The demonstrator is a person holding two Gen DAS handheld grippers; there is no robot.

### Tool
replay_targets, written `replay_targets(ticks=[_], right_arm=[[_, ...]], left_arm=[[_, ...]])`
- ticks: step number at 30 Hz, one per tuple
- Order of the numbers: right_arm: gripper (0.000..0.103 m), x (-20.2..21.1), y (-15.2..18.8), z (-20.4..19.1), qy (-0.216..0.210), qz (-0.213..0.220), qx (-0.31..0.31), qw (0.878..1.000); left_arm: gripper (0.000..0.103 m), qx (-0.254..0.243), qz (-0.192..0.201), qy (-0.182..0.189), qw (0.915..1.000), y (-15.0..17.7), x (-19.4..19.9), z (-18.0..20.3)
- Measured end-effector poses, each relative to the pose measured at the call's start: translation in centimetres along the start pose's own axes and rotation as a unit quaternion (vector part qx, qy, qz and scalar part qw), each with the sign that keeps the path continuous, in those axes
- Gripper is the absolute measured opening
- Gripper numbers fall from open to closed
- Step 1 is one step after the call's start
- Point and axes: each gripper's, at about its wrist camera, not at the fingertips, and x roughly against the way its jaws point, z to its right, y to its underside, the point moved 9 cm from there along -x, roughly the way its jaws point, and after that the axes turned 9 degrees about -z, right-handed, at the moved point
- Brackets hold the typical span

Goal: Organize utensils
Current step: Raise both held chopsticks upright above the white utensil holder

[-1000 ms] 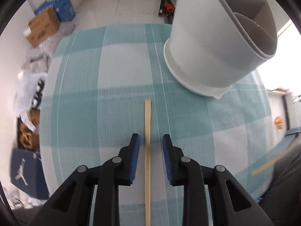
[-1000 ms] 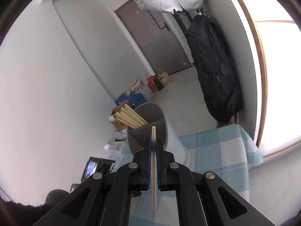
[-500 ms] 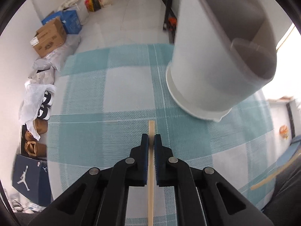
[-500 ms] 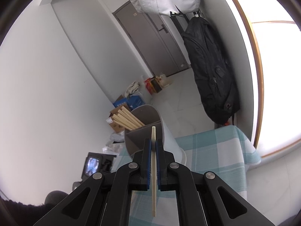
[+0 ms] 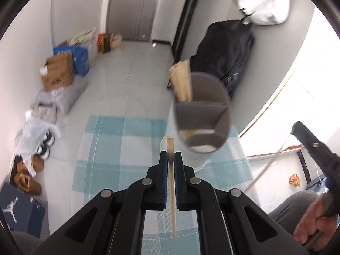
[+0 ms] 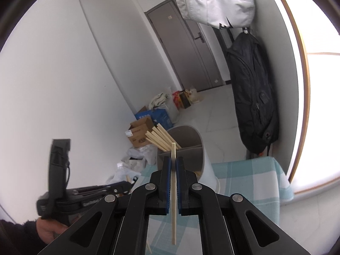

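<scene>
- The left gripper [image 5: 170, 157] is clamped on one wooden chopstick [image 5: 171, 182]; the blue pads press on its flat sides, and a short square end shows past the tips while the long part hangs down toward the camera.
- The right gripper [image 6: 173, 165] is also closed on its own chopstick [image 6: 173, 193], a paler one, held in the same way with the top end just above the tips.
- The utensil holder [image 5: 201, 114] stands on the checked tablecloth [image 5: 119, 148], beyond both grippers. It is a grey round tub with thin walls that divide it into compartments.
- A bundle of chopsticks [image 6: 161, 137] already leans in the far compartment, fanned out over the rim.
- I judge that the step in hand is to carry each stick to that same compartment. To do it well, the hanging end should clear the rim first, then the stick should go almost upright, and the pads should let go only when the lower end is inside.
- The sticks are thin, light and smooth, so they can turn between the pads; a slow move is safer.
- The cloth looks soft and woven, in teal and white squares.
</scene>
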Motion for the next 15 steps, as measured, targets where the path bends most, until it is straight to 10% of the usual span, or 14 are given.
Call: replay_targets(ticks=[15], right_arm=[[0.004,1.6,-8.2,-3.8,0.009,0.042,0.079,0.996]], left_arm=[[0.001,-0.007,0.101,0.056,0.9932,-8.1,7.6,3.3]])
